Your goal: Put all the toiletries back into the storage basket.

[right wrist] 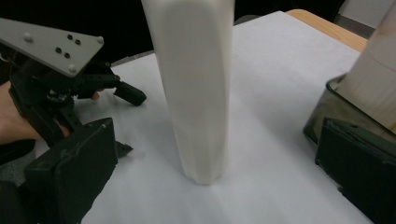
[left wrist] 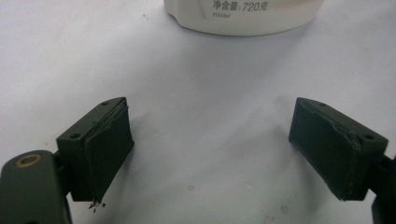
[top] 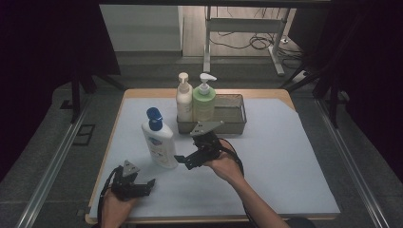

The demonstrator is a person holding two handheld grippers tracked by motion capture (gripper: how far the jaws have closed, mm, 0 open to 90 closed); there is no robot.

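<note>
The tall white plastic lotion bottle with a blue cap (top: pixel 158 140) stands upright on the pale sheet of the bench (top: pixel 285 161), just in front of the dark mesh tray (top: pixel 236 115). The right gripper (top: pixel 183 160), jaws wide apart, should approach level and close around the bottle's middle. The left gripper (top: pixel 149 184), also spread and empty, rests near the front edge. To the right there is free room.
</note>
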